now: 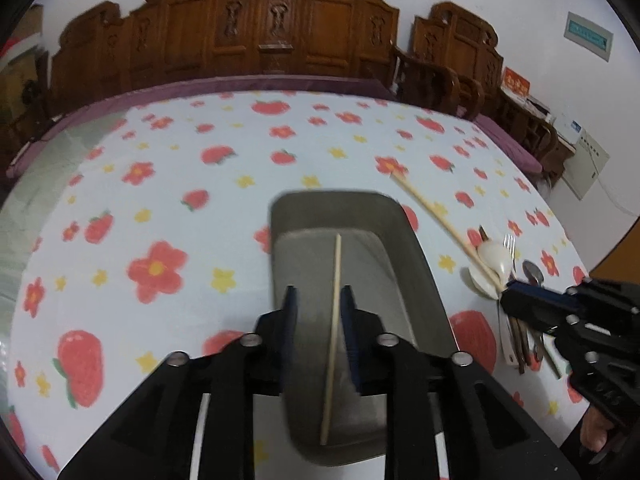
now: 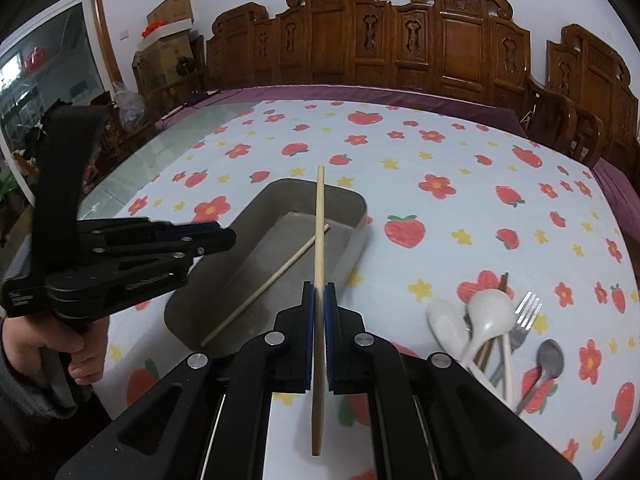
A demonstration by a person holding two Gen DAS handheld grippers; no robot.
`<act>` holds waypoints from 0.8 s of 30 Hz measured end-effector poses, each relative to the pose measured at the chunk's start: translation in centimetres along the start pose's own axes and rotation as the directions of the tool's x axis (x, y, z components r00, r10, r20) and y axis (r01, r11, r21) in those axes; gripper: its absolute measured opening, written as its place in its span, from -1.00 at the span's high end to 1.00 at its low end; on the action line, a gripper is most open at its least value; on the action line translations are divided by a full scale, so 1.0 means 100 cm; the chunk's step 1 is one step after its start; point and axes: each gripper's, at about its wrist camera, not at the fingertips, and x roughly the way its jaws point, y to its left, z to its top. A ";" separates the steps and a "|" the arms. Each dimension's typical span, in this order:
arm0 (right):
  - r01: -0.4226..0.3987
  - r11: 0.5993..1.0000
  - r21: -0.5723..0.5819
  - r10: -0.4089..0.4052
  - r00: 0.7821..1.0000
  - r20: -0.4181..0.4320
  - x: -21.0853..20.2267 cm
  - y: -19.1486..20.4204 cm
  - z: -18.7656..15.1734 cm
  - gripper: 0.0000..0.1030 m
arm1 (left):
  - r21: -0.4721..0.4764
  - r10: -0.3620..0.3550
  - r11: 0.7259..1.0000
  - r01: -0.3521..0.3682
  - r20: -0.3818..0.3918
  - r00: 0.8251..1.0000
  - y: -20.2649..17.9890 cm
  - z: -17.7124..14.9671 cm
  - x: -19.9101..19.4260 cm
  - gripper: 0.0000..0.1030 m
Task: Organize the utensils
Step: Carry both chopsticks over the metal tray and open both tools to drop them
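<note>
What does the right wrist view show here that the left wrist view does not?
Only the right wrist view shows the right gripper with its jaws closed on a pale wooden chopstick, the person's left hand on the other tool's handle, and stacked cardboard boxes.

Only the left wrist view shows the left gripper head-on, jaws open above the tray, and a white wall panel.

Both show the grey rectangular metal tray holding a second wooden chopstick, the white plastic spoons, the metal fork and the strawberry-print tablecloth.

At the right of the left-wrist frame, the black right gripper (image 1: 505, 292) covers the handles of the heaped white spoons and metal cutlery (image 1: 520, 340). The grey metal tray (image 1: 404, 248) is motion-blurred, its near end hidden behind the gripper body at bottom centre.
</note>
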 end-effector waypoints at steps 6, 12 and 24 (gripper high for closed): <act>-0.034 0.999 0.035 0.035 0.999 -0.029 0.025 0.016 0.008 0.89 | -0.011 0.052 0.999 -0.051 0.051 0.997 0.020 0.006 -0.020 0.28; -0.041 0.996 0.081 0.046 0.997 -0.065 0.052 0.024 0.011 0.89 | -0.029 0.107 0.994 -0.105 0.079 0.991 0.041 0.010 -0.031 -0.22; -0.049 0.994 0.098 0.058 0.994 -0.091 0.077 0.030 0.009 0.87 | -0.057 0.107 0.993 -0.102 0.093 0.990 0.053 0.011 -0.038 -0.48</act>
